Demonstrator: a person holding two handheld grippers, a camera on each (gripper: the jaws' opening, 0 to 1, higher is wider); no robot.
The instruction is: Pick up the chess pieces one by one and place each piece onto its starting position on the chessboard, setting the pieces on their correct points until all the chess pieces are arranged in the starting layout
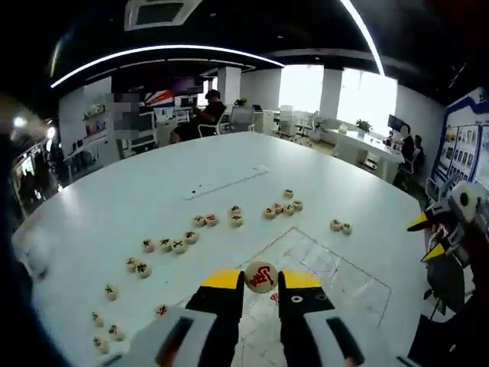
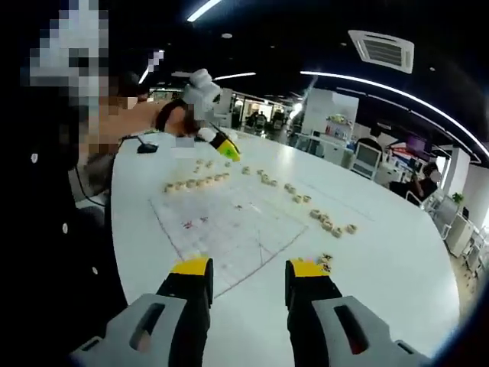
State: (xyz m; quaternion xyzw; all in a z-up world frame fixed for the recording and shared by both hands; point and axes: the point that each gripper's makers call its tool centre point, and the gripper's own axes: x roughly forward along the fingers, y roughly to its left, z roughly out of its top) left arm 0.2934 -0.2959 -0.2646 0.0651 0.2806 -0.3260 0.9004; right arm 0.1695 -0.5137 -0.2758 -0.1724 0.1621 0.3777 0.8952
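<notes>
My left gripper (image 1: 261, 284) is shut on a round pale chess piece (image 1: 261, 277) with a red character, held above the near edge of the line-marked chessboard sheet (image 1: 336, 275). Loose pale pieces lie in a curved trail (image 1: 177, 245) and in small groups (image 1: 280, 208) beyond the board. My right gripper (image 2: 250, 269) stands open with nothing between its yellow-tipped jaws, over the white table just short of the chessboard sheet (image 2: 229, 225). The right gripper (image 1: 428, 235) also shows at the right edge of the left gripper view. The left gripper (image 2: 223, 145) hangs beyond the board's far end.
The board lies on a large white table (image 1: 114, 206). A row of pieces (image 2: 195, 183) lines the board's far side, with others (image 2: 330, 223) along its right and a few (image 2: 325, 262) near my right jaw. A person (image 2: 53, 229) stands at the left; office desks and chairs lie behind.
</notes>
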